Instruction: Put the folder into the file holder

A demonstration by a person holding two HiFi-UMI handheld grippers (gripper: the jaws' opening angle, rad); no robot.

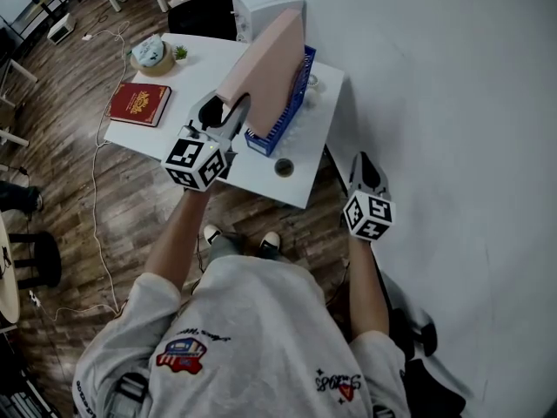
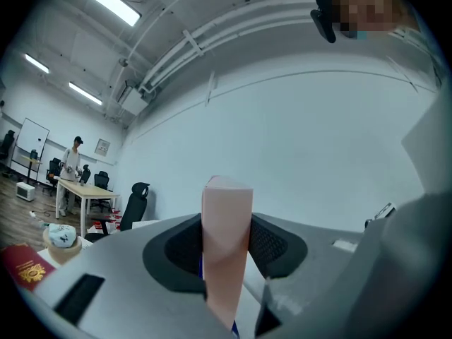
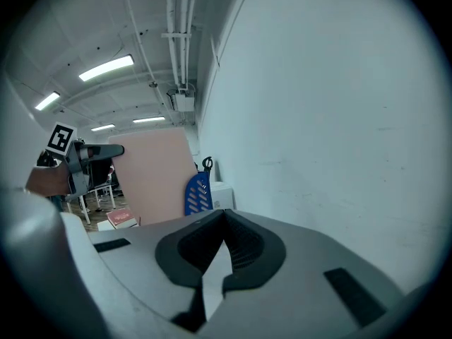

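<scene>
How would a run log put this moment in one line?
left gripper: shut on folder | folder: tilted, lower end in holder | right gripper: shut, empty

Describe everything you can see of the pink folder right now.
The folder is pale pink, thick and plain, card-like. It stands roughly upright on edge, its lower end inside the blue file holder on the white table. The left gripper has its jaws shut on its near edge.
</scene>
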